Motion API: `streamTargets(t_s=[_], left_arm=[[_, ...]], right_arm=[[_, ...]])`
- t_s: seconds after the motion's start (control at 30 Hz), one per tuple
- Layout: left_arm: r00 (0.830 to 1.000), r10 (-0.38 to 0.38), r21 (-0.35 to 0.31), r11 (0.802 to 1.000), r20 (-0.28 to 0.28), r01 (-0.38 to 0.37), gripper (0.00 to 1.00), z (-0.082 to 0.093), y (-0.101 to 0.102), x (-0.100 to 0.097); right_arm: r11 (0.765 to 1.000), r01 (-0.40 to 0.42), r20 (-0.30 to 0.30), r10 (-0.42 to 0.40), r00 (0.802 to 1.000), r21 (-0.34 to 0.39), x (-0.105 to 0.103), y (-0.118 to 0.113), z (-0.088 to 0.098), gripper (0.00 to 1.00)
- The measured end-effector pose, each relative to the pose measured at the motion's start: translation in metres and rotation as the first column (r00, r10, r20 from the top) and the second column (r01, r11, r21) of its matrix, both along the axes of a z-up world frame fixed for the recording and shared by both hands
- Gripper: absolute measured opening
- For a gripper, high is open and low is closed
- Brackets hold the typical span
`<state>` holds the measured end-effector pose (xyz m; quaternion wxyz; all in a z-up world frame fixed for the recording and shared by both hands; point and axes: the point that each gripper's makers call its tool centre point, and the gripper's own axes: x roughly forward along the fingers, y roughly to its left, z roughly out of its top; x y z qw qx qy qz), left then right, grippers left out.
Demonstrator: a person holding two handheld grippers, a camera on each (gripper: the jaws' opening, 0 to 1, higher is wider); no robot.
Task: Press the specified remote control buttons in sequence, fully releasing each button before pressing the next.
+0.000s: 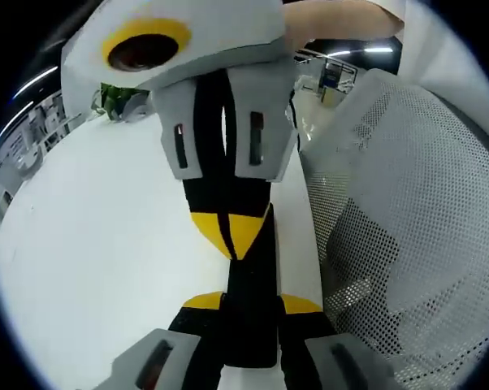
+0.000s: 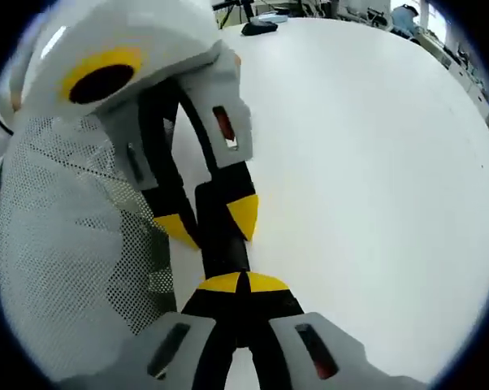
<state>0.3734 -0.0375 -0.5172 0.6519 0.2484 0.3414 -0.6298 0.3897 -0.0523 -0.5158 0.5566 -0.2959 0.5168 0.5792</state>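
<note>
Nearest item, left gripper view: left gripper [image 1: 253, 305], its jaws closed on a slim black remote control [image 1: 251, 280]. We see one yellow tip on each side of the remote, which runs up the view between them.

Item two: right gripper [image 1: 228, 231], entering from the top of the same view. Its jaws are closed together with nothing between them, and the yellow tips rest at the remote's upper part, apparently touching it.

Item three, right gripper view: we log the same right gripper [image 2: 242, 283] with tips pressed together at the remote's [image 2: 224, 244] near end, and the left gripper [image 2: 212, 218] clamping it from above.

Item four: white table [image 2: 374, 162] beneath both grippers.

Item five: white mesh chair back [image 1: 407, 203] beside the table edge.

Item six: green plant [image 1: 114, 97] at the table's far side.

Item seven: small dark object [image 2: 257, 27], far across the table, too small to identify.
</note>
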Motion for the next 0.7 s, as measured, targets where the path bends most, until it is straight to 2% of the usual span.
streamTargets(t_s=[0.13,0.23,0.37,0.43,0.53,0.6,0.63,0.7], left_arm=[[1.000,0.001,-0.001,1.000,-0.001,-0.001,0.24,0.0006,0.0001,-0.0005],[1.000,0.001,-0.002,1.000,-0.002,-0.001,0.24,0.0012,0.0002,-0.0011],[1.000,0.005,-0.004,1.000,-0.003,-0.005,0.24,0.0017,0.0004,-0.0014],[1.000,0.006,-0.005,1.000,-0.003,-0.006,0.24,0.0019,0.0004,-0.0014],[1.000,0.007,-0.007,1.000,-0.003,-0.007,0.24,0.0023,0.0004,-0.0016],[1.000,0.009,-0.009,1.000,-0.005,-0.009,0.24,0.0025,0.0005,-0.0016],[1.000,0.010,-0.010,1.000,-0.005,-0.010,0.24,0.0025,0.0005,-0.0016],[1.000,0.011,-0.015,1.000,-0.005,-0.011,0.24,0.0026,0.0006,-0.0015]], right_arm=[[0.999,0.023,-0.041,-0.025,0.999,-0.042,0.0016,0.0014,-0.0011,0.00],[0.995,0.034,-0.093,-0.043,0.995,-0.095,0.0013,0.0012,-0.0018,0.00],[0.993,0.005,-0.094,-0.016,0.995,-0.115,0.0002,0.0016,-0.0018,0.00],[0.995,-0.022,-0.058,0.016,0.998,-0.098,-0.0002,0.0007,-0.0014,0.00],[0.996,-0.076,0.057,0.079,0.995,-0.055,-0.0005,0.0012,-0.0001,0.00],[0.995,-0.098,0.111,0.100,0.989,-0.022,-0.0009,0.0018,0.0009,0.00],[0.995,-0.094,0.137,0.092,0.986,0.010,-0.0009,0.0019,0.0015,0.00],[0.996,-0.039,0.163,0.026,0.986,0.078,-0.0002,0.0038,0.0020,0.00]])
